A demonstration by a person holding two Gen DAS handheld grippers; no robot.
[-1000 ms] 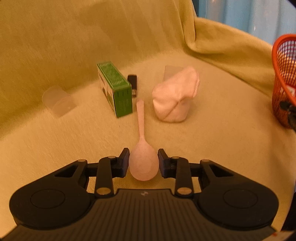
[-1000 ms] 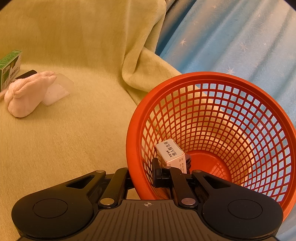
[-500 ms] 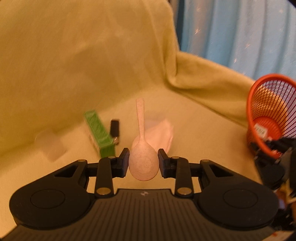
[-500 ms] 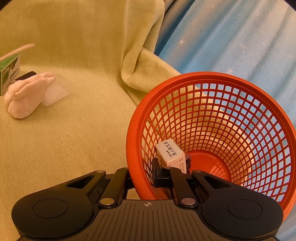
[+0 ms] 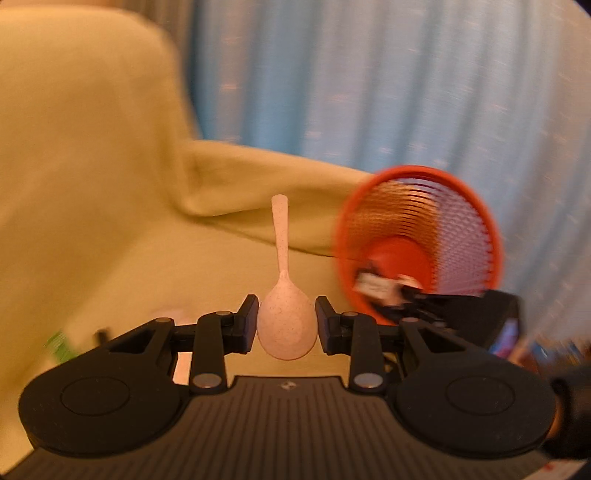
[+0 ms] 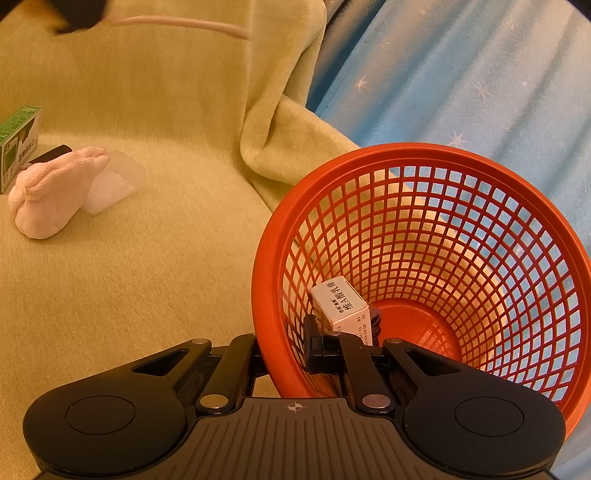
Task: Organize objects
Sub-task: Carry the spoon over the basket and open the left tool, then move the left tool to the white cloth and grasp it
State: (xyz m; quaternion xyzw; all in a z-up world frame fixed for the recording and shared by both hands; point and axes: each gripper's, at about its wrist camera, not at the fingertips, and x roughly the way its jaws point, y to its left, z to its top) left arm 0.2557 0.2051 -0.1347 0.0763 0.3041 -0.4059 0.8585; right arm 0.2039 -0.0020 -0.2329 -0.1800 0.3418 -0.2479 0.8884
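My left gripper [image 5: 286, 320] is shut on the bowl of a pale pink spoon [image 5: 284, 302], whose handle sticks forward into the air. The orange mesh basket [image 5: 417, 236] lies ahead to the right in that blurred view. My right gripper [image 6: 284, 350] is shut on the basket's rim [image 6: 269, 317] and holds the basket tilted. A white box [image 6: 340, 306] lies inside the basket. The spoon's handle [image 6: 177, 23] shows at the top of the right wrist view, with the left gripper's dark tip at the top left corner.
On the yellow-green blanket sit a rolled white sock [image 6: 51, 192], a clear plastic case [image 6: 114, 184], a green box [image 6: 16, 142] and a small black item [image 6: 51, 152]. A blue star-patterned curtain [image 6: 461, 74] hangs behind the basket.
The left gripper has lifted the spoon off the blanket and swung right toward the basket; the items on the blanket have dropped out of its view. The right gripper and basket have stayed still.
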